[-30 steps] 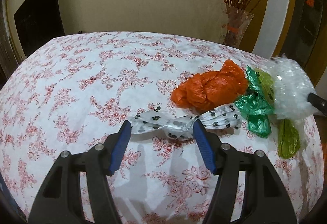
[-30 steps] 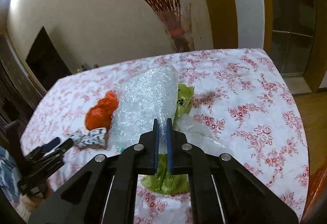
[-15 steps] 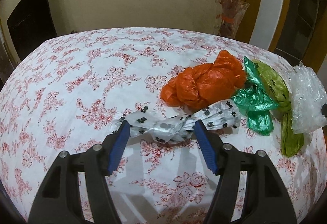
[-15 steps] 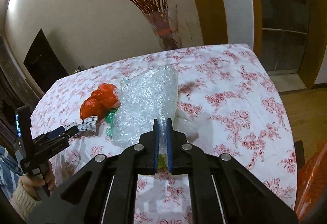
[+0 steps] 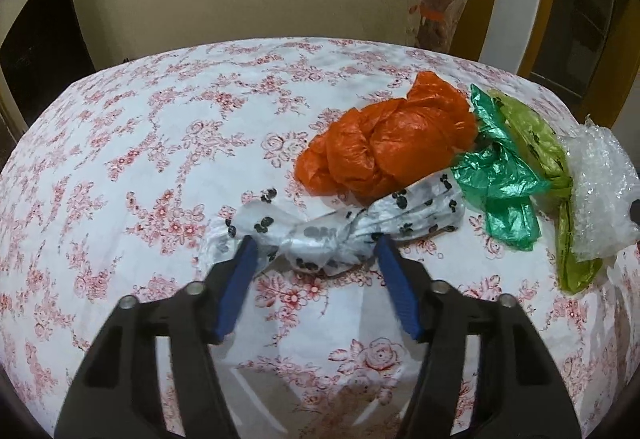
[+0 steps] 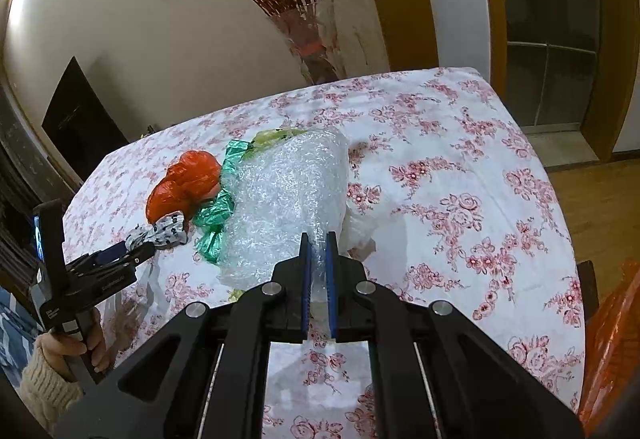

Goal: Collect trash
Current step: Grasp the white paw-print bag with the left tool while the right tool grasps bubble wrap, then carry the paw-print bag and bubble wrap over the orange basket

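1. Cream walls back a desk [image 5: 160, 143] under a white cloth printed with pink roses; a glass vase [image 6: 312, 39] of red-berried twigs stands at its far edge.
2. Trash lies in a row on the cloth: a spotted bag [image 5: 344, 223], twisted at the middle, an orange bag [image 5: 384, 151] just behind and touching it, then a green bag [image 5: 500, 183], a lime bag [image 5: 544, 155] and bubble wrap [image 5: 600, 191].
3. The left gripper [image 5: 316, 255] points down at the spotted bag. Its jaws stand about half open and have just been closing; the bag's twisted waist sits between the blue pads [image 5: 240, 283], with the tips at the plastic but not yet pressing it together.
4. The right gripper [image 6: 316, 251] has its jaws nearly together, clamped on an edge of the bubble wrap [image 6: 288, 199], which bulges ahead of them over the green and lime bags.
5. From the right wrist view, a hand [image 6: 80, 343] in a cream knit sleeve holds the left gripper [image 6: 136, 245] at the desk's left edge.
6. More orange plastic [image 6: 608, 339] shows at the lower right, off the desk.
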